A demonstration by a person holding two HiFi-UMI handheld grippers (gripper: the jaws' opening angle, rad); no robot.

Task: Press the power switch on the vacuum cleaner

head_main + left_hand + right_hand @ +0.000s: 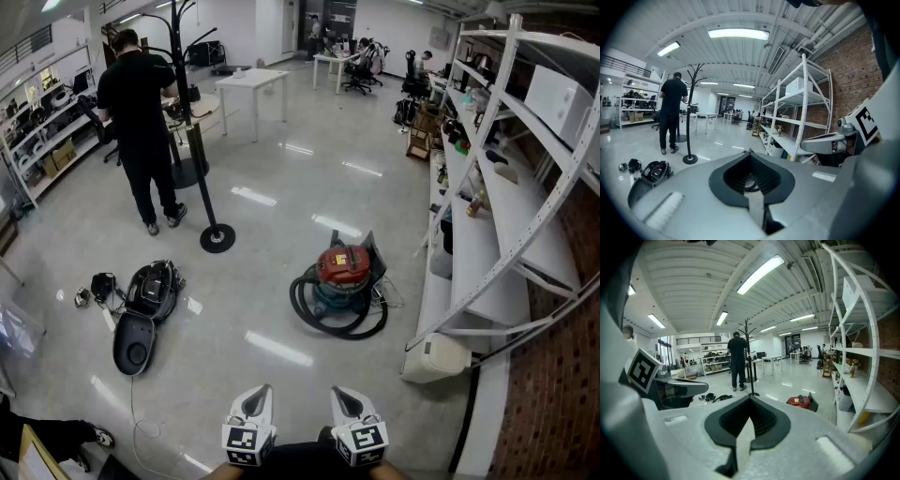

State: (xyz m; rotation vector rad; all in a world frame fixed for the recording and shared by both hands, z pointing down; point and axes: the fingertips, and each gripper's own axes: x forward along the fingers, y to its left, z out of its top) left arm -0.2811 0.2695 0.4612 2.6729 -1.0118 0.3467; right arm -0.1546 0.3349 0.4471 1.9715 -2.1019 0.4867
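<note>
both grippers were held low and close to the body, well apart from the work. the left gripper (255, 401) had its jaws pressed together with nothing between them, and the right gripper (345, 401) was the same, closed and empty. the red vacuum (343, 274) sat on the floor (281, 206) ahead and a little to the right, near the shelves (487, 234), with its hose (323, 323) coiled around its base.

risks, as i judged them: a black vacuum (150, 292) lay to the left with cords spread beside it, so heading for the wrong machine was possible. the hose ringed the red one, and reaching over it could snag a jaw or foot. the switch was too small to pick out from here, so a press made too soon could land on the lid or handle. the glossy floor might let the light body slide under a push.

the head view alone showed both vacuums at once, and the hose. the right gripper view caught the red vacuum low, off to the right of its jaws, while the left gripper view showed only the black one and missed the red. both gripper views showed the person (141, 122) by the coat rack (197, 159) standing well beyond.
</note>
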